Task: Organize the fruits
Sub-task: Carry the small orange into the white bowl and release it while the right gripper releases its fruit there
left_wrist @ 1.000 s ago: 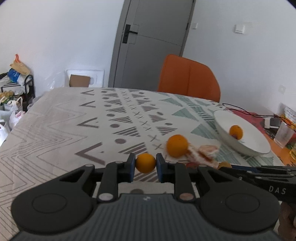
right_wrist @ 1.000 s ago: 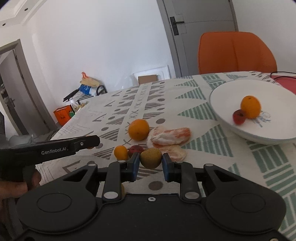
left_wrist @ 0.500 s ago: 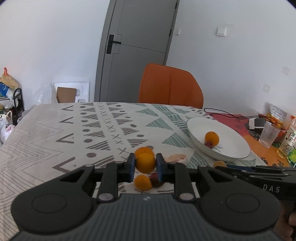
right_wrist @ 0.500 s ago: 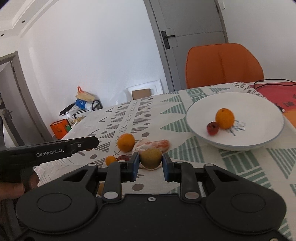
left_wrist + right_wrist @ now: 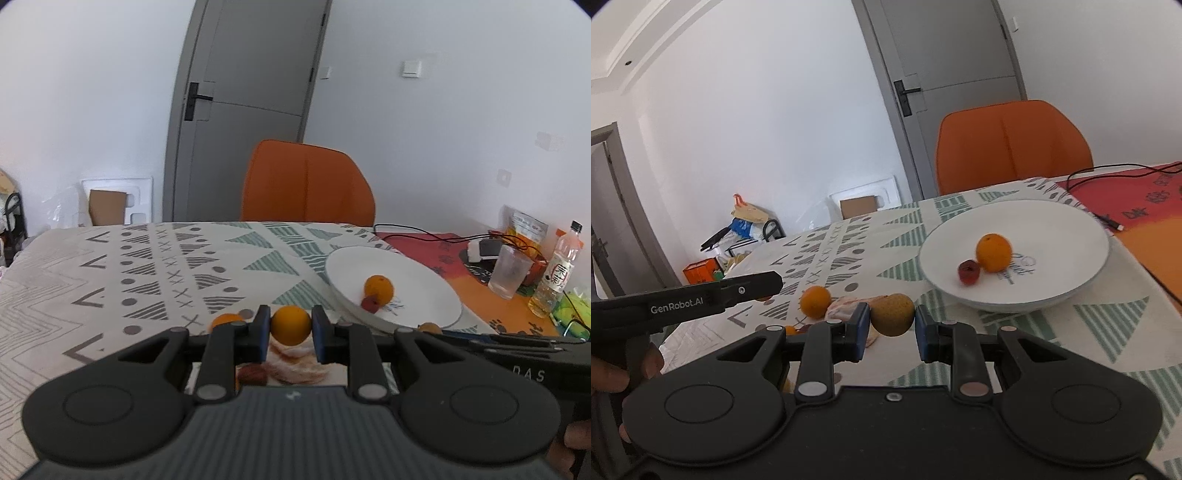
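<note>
You have lifted both fruits off the counter (image 5: pixel 1089 332) toward the white plate (image 5: pixel 1071 229): your left gripper (image 5: pixel 291 326) fingers clamp a small orange (image 5: pixel 291 324), your right gripper (image 5: pixel 892 315) fingers clamp a brownish fruit (image 5: pixel 892 314), just short of the plate's near rim, ready to drop in.

Home dining room: clothed table (image 5: pixel 110 280), chair (image 5: pixel 306 182)

Relative to the white plate (image 5: pixel 1015 295): on it lie one orange (image 5: pixel 993 253) and one small red fruit (image 5: pixel 968 272). Beside it are two loose oranges (image 5: pixel 815 301), one red fruit (image 5: pixel 252 374), peeled segments (image 5: pixel 295 363), plus two gripped fruits: a small orange (image 5: pixel 291 325) and a brownish fruit (image 5: pixel 892 314).
</note>
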The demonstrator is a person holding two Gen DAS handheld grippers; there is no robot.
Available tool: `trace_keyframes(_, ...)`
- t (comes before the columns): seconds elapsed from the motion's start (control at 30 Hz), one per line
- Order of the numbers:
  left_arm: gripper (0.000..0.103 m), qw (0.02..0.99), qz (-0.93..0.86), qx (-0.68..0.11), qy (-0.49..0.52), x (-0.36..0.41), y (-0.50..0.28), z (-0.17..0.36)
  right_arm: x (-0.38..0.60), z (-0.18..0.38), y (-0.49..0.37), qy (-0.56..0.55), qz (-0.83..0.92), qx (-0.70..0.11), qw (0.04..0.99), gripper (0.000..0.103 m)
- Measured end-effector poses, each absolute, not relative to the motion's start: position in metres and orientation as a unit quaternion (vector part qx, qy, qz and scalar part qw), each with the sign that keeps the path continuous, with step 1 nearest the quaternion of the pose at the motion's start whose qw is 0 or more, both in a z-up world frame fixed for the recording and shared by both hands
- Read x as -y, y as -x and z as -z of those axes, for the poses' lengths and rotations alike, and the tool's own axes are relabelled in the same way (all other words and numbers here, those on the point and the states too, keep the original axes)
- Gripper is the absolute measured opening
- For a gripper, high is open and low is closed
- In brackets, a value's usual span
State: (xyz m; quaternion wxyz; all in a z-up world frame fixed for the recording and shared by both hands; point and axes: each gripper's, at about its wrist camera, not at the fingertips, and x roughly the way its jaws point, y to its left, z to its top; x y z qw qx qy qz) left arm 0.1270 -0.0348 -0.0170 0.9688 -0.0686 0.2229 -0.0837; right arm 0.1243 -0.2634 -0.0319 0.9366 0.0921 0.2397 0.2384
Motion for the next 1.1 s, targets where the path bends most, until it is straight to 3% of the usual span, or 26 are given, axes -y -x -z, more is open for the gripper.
trace_keyframes(1.1, 0.022, 0.956, 0.163, -0.241, 0.033, 0.116, -0.196, 0.026, 0.326, 0.043, -0.159, -0.115, -0.172, -0.227, 0.952, 0.025)
